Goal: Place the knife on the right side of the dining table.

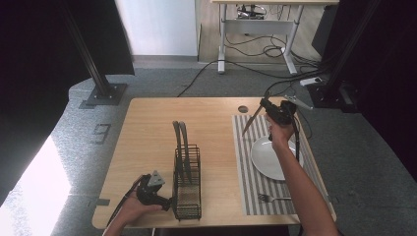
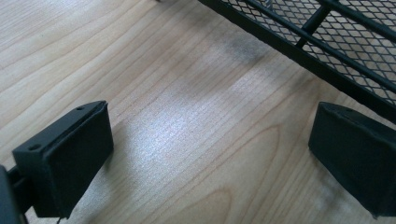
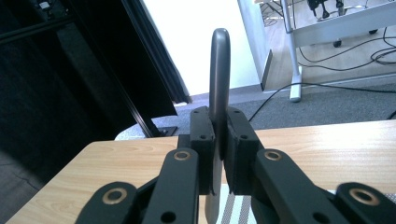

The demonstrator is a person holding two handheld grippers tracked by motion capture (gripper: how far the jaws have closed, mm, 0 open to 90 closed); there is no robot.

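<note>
The right gripper [image 1: 271, 112] is raised over the far right part of the wooden table [image 1: 147, 128], above the top end of the striped placemat [image 1: 246, 162], and its jaws are clamped tight on a piece of grey cutlery, most likely a knife [image 1: 253, 120]. In the high view the knife slants down and to the left from the jaws, its tip hanging above the mat. In the right gripper view the rounded handle of the knife [image 3: 219, 70] sticks straight up between the 2 pads [image 3: 201, 140], which press it from both sides.

Below that hand, a white plate [image 1: 265, 160] sits on the placemat, and a fork [image 1: 269, 198] lies on the mat near the table's front edge.

The left gripper [image 1: 167, 202] rests low at the near left of the table, just beside the black mesh caddy [image 1: 188, 196]. Its jaws stand wide apart with bare wood between them, and the left gripper view shows the caddy's mesh wall [image 2: 336, 37] close by the right pad [image 2: 355, 158]. 2 more grey utensil handles [image 1: 181, 135] stand upright in the caddy.
</note>
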